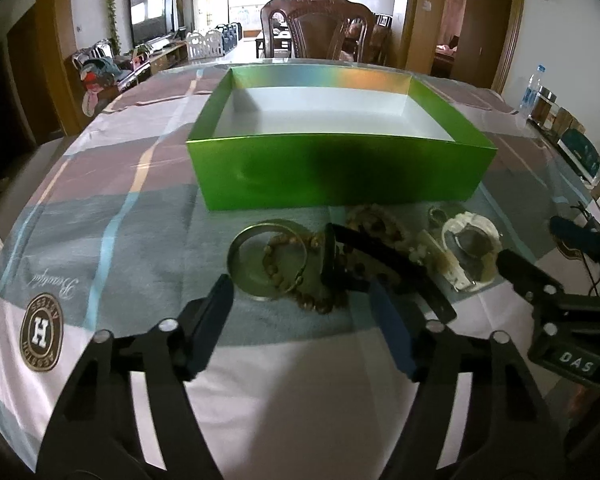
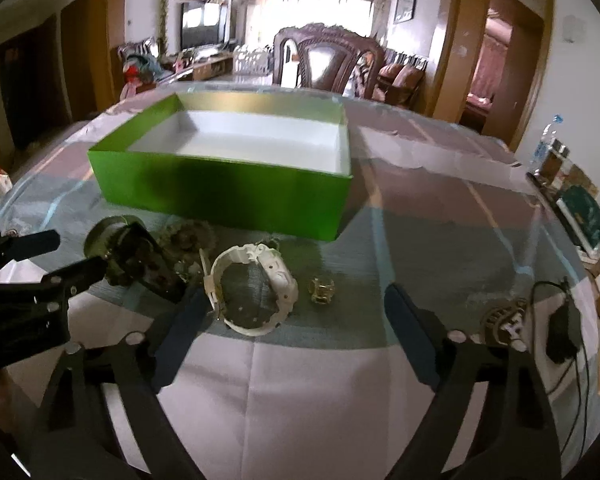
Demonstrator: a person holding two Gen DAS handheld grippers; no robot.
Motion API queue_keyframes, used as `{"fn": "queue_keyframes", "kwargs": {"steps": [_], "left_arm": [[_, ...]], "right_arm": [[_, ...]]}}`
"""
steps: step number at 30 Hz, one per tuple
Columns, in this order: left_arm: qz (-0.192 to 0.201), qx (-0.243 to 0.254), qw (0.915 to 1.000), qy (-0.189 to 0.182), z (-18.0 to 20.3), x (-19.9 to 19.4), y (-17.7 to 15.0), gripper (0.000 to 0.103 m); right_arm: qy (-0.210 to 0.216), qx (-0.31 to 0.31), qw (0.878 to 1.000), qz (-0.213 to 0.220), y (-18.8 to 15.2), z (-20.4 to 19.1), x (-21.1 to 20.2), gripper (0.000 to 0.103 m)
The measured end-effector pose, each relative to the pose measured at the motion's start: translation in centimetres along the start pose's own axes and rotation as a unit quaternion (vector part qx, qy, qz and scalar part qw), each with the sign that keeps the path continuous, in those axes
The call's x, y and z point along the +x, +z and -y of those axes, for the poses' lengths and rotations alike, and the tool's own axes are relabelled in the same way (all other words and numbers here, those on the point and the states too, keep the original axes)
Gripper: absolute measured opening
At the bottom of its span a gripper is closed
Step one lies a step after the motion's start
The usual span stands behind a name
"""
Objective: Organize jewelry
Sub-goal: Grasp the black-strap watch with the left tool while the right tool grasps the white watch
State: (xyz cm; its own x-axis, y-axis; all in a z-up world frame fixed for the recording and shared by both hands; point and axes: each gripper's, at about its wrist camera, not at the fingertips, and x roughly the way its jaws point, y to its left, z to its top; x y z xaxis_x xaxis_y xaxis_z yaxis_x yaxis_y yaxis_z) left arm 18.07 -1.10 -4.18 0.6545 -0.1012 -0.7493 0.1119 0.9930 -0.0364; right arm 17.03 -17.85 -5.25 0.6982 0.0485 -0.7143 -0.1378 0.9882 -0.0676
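Note:
An open green box (image 1: 332, 168) with a white inside stands on the table; it also shows in the right wrist view (image 2: 228, 196). In front of it lies a pile of jewelry: a metal bangle (image 1: 240, 262), brown bead bracelets (image 1: 320, 302), a black watch (image 1: 384, 262), a white watch (image 1: 470, 250) (image 2: 278, 280) and a small gold ring (image 2: 321, 290). My left gripper (image 1: 304, 300) is open, low over the bangle and beads. My right gripper (image 2: 296, 306) is open, close to the white watch and ring.
A glass-topped table with a patterned cloth (image 1: 100, 220) carries everything. A carved wooden chair (image 1: 320, 24) stands behind the box. Jars and a water bottle (image 2: 548, 152) sit at the right edge, with a boxed item (image 2: 584, 216) and a cable (image 2: 560, 332).

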Motion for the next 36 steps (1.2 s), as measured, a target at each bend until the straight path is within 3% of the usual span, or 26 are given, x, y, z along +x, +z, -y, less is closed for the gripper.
{"fn": "queue_keyframes", "kwargs": {"steps": [4, 7, 10, 12, 16, 17, 26, 34, 35, 36], "left_arm": [[-0.012, 0.004, 0.9999, -0.005, 0.2, 1.4, 0.7, 0.054], [-0.016, 0.007, 0.9998, -0.013, 0.5, 2.1, 1.0, 0.045], [-0.017, 0.005, 0.9996, -0.023, 0.6, 2.3, 1.2, 0.032], [-0.019, 0.005, 0.9995, -0.027, 0.7, 2.3, 1.4, 0.015], [-0.017, 0.007, 0.9995, -0.025, 0.8, 2.2, 1.2, 0.008], [-0.014, 0.004, 0.9995, -0.027, 0.7, 2.0, 1.2, 0.0], [0.067, -0.003, 0.9974, -0.028, 0.2, -5.0, 0.5, 0.0], [0.059, -0.009, 0.9979, -0.025, -0.9, -7.2, -1.7, 0.001], [0.047, -0.011, 0.9985, -0.024, -1.3, -6.6, -1.8, 0.009], [0.041, -0.017, 0.9987, -0.024, -1.6, -6.3, -1.9, 0.033]], "right_arm": [[0.01, 0.002, 1.0, -0.012, 0.4, 0.2, 1.4, 0.075], [0.02, -0.007, 1.0, -0.021, 0.6, 0.1, 2.1, 0.06], [0.034, -0.016, 0.999, -0.038, 0.7, -0.3, 3.0, 0.037], [0.035, -0.02, 0.999, -0.035, 0.7, -0.5, 3.1, 0.027], [0.05, -0.014, 0.998, -0.027, 0.7, -0.3, 2.7, 0.021], [0.051, -0.012, 0.998, -0.024, 0.7, -0.2, 2.5, 0.02], [0.065, 0.014, 0.997, 0.042, 0.1, 1.3, -3.4, 0.02], [0.071, 0.022, 0.993, 0.087, -1.4, 1.6, -8.7, 0.02], [0.072, 0.023, 0.993, 0.091, -1.8, 1.6, -9.3, 0.02], [0.072, 0.023, 0.993, 0.092, -1.9, 1.6, -9.5, 0.02]]}}
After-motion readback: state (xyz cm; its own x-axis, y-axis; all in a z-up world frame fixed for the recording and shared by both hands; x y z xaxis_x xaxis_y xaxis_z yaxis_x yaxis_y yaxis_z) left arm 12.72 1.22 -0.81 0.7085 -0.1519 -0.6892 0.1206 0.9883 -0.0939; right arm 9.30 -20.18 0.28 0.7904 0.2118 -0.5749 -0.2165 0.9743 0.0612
